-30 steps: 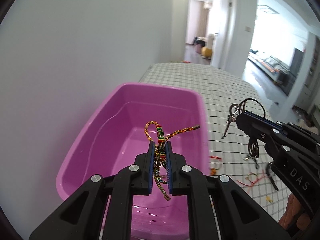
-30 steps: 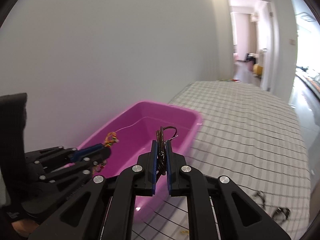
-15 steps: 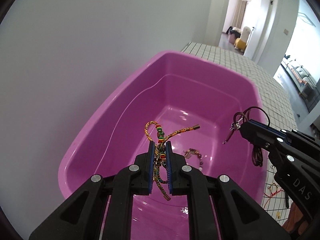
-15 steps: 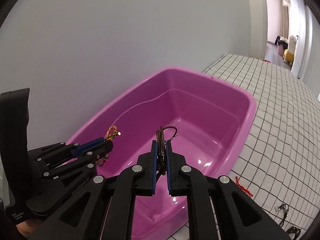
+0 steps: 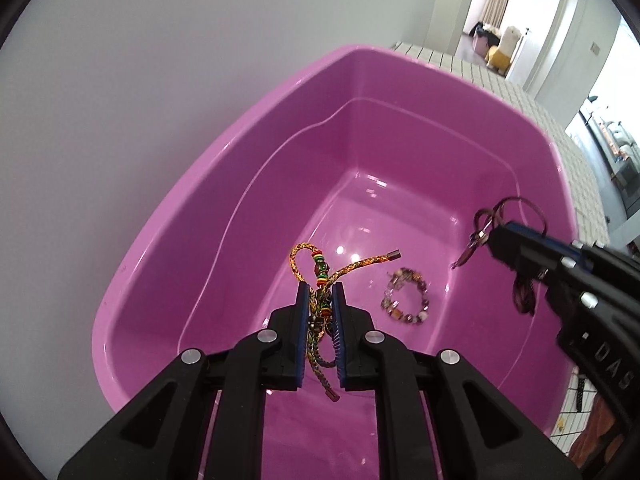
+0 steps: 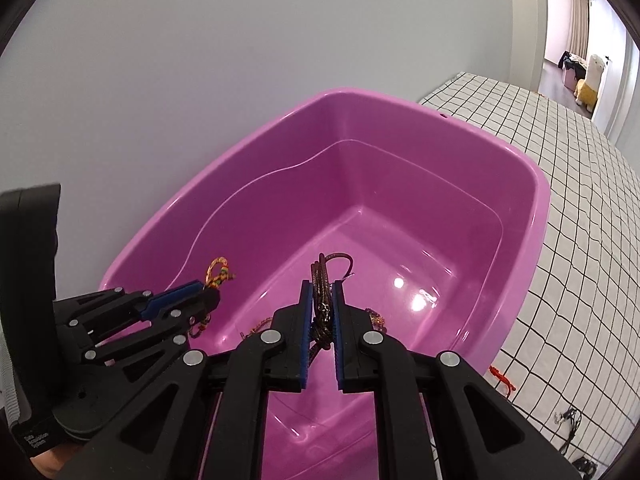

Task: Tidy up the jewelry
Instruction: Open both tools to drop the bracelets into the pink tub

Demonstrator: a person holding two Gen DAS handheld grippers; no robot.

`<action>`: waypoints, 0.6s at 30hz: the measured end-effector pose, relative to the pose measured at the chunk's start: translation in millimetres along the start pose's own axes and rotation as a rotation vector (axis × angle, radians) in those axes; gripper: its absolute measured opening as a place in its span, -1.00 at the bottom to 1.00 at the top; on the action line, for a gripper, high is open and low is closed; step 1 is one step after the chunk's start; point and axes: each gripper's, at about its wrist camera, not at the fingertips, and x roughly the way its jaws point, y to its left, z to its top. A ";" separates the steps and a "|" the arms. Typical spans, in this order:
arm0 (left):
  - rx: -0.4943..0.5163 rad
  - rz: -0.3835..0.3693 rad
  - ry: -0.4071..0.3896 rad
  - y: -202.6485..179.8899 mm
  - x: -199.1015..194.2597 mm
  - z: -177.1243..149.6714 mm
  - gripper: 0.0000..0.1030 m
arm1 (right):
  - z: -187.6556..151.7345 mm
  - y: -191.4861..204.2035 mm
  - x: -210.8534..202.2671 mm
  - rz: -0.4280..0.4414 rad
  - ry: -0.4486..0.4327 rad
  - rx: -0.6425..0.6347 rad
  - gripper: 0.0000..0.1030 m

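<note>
A pink plastic tub [image 5: 224,168] [image 6: 532,216] stands against the white wall. My left gripper [image 5: 320,290] [image 6: 212,294] is shut on a gold braided cord bracelet [image 5: 344,266] with coloured beads, held above the tub's near end. My right gripper [image 6: 322,290] [image 5: 494,236] is shut on a dark brown cord necklace [image 6: 324,276] [image 5: 520,292], also held over the tub. A beaded bracelet [image 5: 406,296] lies on the tub floor between the two grippers.
A white cloth with a black grid [image 6: 580,240] covers the surface right of the tub. On it lie a red cord piece [image 6: 502,376] and small dark jewelry [image 6: 568,420]. A doorway with a yellow toy [image 6: 588,80] is far behind.
Both grippers have moved forward over the tub and tilted down into it, each still holding its piece. The tub floor and the beaded bracelet have come into fuller view.
</note>
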 end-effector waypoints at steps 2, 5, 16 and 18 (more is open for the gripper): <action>0.001 0.016 0.008 2.1 0.9 -1.3 -0.74 | 0.7 -0.7 -2.1 0.000 -0.009 0.004 -0.48; -0.008 0.026 0.005 6.6 -1.2 -1.9 -0.41 | 0.5 -2.8 -6.3 -0.006 -0.017 0.008 -0.24; -0.043 0.068 -0.028 18.1 -18.7 -3.5 0.77 | -3.6 -5.0 -21.0 -0.024 -0.036 0.025 -0.01; -0.041 0.066 -0.028 18.2 -19.5 -3.4 0.77 | -4.2 -4.7 -21.5 -0.024 -0.038 0.026 -0.01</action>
